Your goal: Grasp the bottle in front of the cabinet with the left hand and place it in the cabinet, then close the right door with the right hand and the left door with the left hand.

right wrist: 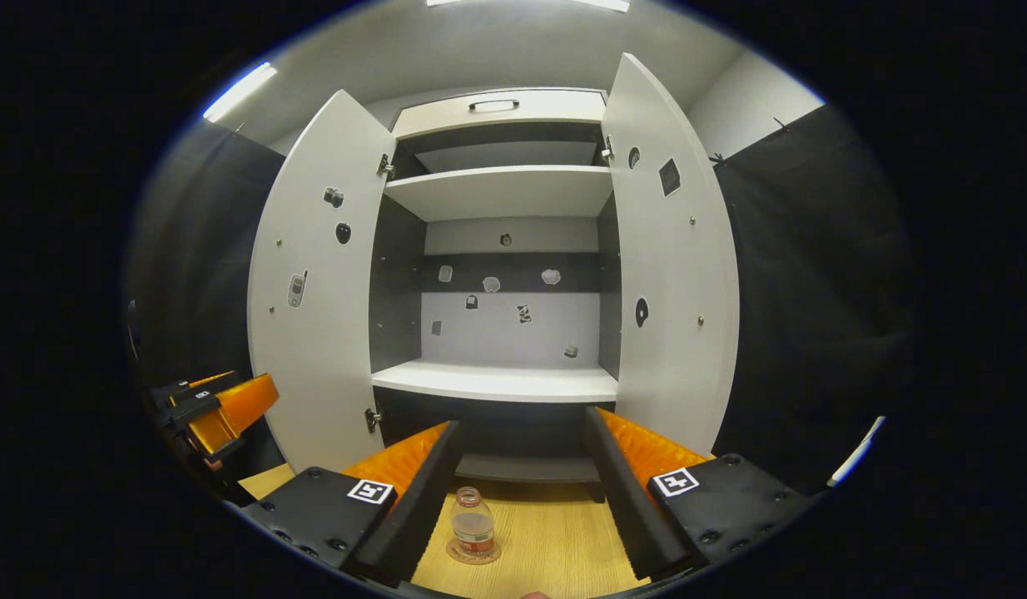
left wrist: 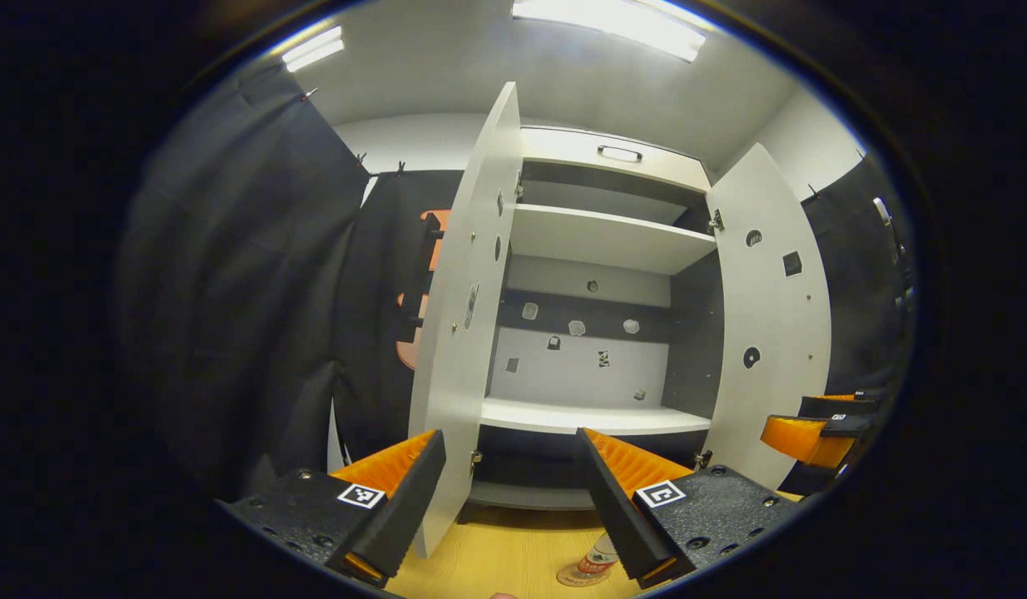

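A small clear bottle [right wrist: 473,528] with a red label and no cap stands upright on the wooden table [right wrist: 555,532] in front of the white cabinet [right wrist: 497,383]. Both doors hang wide: the left door [right wrist: 314,291] and the right door [right wrist: 672,266]. My right gripper [right wrist: 522,424] is open, above and just right of the bottle. My left gripper [left wrist: 509,437] is open too, facing the cabinet's lower shelf [left wrist: 588,418]; the bottle [left wrist: 592,566] peeks out low beside its right finger, partly hidden. The left door [left wrist: 463,333] stands edge-on close ahead of it.
Black cloth walls close in the booth on both sides. The right door [left wrist: 771,333] swings out toward the right gripper [left wrist: 813,433], seen at the far right. The left gripper [right wrist: 222,412] shows by the left door's outer side. A drawer front with a handle [right wrist: 493,105] tops the cabinet.
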A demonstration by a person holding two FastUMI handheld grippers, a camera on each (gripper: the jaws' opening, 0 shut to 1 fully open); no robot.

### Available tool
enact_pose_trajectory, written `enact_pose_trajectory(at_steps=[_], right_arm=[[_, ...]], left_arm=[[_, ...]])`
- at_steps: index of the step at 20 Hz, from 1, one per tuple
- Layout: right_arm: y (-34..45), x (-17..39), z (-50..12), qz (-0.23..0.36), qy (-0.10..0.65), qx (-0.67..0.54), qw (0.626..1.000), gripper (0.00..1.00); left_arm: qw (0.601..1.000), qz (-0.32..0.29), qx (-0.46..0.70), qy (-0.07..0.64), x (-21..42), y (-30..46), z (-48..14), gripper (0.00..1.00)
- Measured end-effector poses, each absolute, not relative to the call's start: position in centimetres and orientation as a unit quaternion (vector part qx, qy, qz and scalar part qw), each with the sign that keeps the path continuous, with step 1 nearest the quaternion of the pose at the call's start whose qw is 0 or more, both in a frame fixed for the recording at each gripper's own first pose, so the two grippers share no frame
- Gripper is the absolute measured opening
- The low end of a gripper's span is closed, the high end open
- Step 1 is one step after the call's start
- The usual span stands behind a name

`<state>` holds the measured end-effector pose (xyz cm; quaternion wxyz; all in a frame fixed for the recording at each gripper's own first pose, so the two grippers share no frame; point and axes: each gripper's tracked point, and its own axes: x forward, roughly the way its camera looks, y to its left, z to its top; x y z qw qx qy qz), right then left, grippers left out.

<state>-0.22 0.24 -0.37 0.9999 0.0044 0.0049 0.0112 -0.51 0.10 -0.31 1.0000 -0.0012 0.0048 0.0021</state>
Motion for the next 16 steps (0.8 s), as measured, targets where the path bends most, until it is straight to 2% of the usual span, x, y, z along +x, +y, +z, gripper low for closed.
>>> enact_pose_trajectory(at_steps=[10, 11, 12, 16], right_arm=[[0.2, -0.1, -1.0, 0.011, 0.012, 0.012, 1.0, 0.97], [0.2, 0.0, -1.0, 0.011, 0.012, 0.013, 1.0, 0.97], [0.1, 0.0, -1.0, 0.01, 0.012, 0.013, 1.0, 0.97], [0.6, -0.3, -1.2, 0.017, 0.013, 0.021, 1.0, 0.97]], left_arm=[[1.0, -0.002, 0.005, 0.009, -0.2, -0.3, -0.5, 0.95], [1.0, -0.003, 0.006, 0.01, -0.1, -0.3, -0.6, 0.92], [1.0, -0.005, 0.007, 0.011, 0.1, -0.4, -0.6, 0.95], [0.999, -0.038, 0.004, 0.013, 1.5, -2.6, -1.2, 0.94]])
